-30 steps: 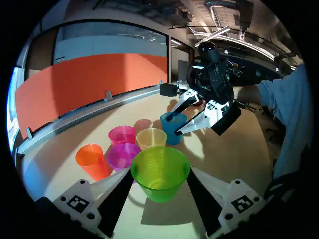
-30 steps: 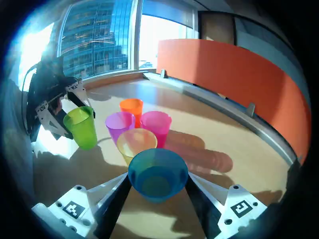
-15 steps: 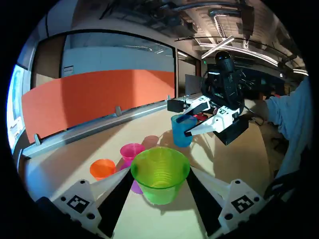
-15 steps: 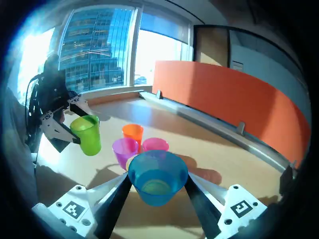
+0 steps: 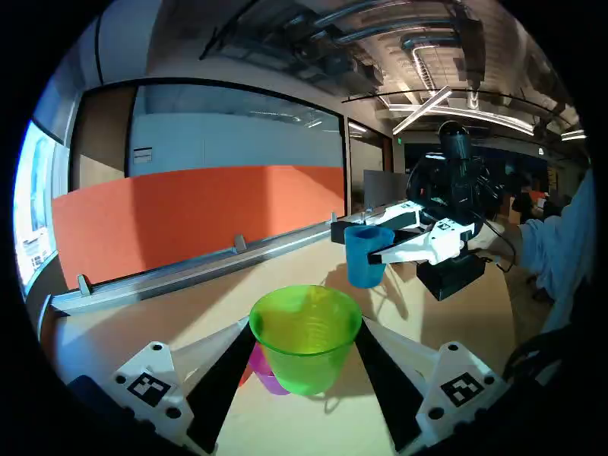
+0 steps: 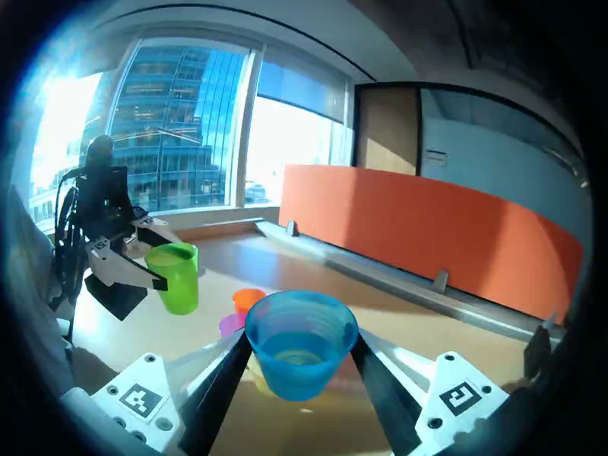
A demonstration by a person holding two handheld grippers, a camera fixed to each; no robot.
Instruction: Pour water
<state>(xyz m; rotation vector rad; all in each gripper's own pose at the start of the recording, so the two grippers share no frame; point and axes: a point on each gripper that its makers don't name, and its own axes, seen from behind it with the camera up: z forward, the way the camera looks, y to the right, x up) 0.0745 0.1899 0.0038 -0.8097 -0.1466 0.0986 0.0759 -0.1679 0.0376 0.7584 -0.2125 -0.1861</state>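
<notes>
The jaws of the left gripper [image 5: 304, 327] are closed partway, both fingers [image 5: 226, 363] pressing the sides of a green cup [image 5: 305, 353]. The cup sits upright between them with its mouth open to the left gripper view. The jaws of the right gripper [image 6: 300, 338] are set about as wide and clamp a blue cup [image 6: 298, 368] in the same manner, also upright. A pale patch shows low inside the blue cup, but whether it is water cannot be told.

Both held cups hang clear of the tabletop [image 6: 425, 330]. In the right gripper view the left gripper appears farther off to the left, carrying the green cup over the sunlit side of the tabletop. In the left gripper view the right gripper appears farther off to the right with the blue cup, and a person's pale blue sleeve [image 5: 558, 251] shows behind it.

Below the held cups, more cups stand close together on the tabletop, in from its railed edge. An orange cup [image 6: 248, 298] and a purple cup [image 6: 229, 325] show beside the blue cup, and a yellow cup [image 6: 257, 374] peeks out under it.

A metal rail [image 5: 190, 266] runs along the far edge of the tabletop, with a long orange panel [image 5: 190, 216] behind it. Tall windows [image 6: 167, 137] look onto a glass tower beyond the tabletop's sunlit end.
</notes>
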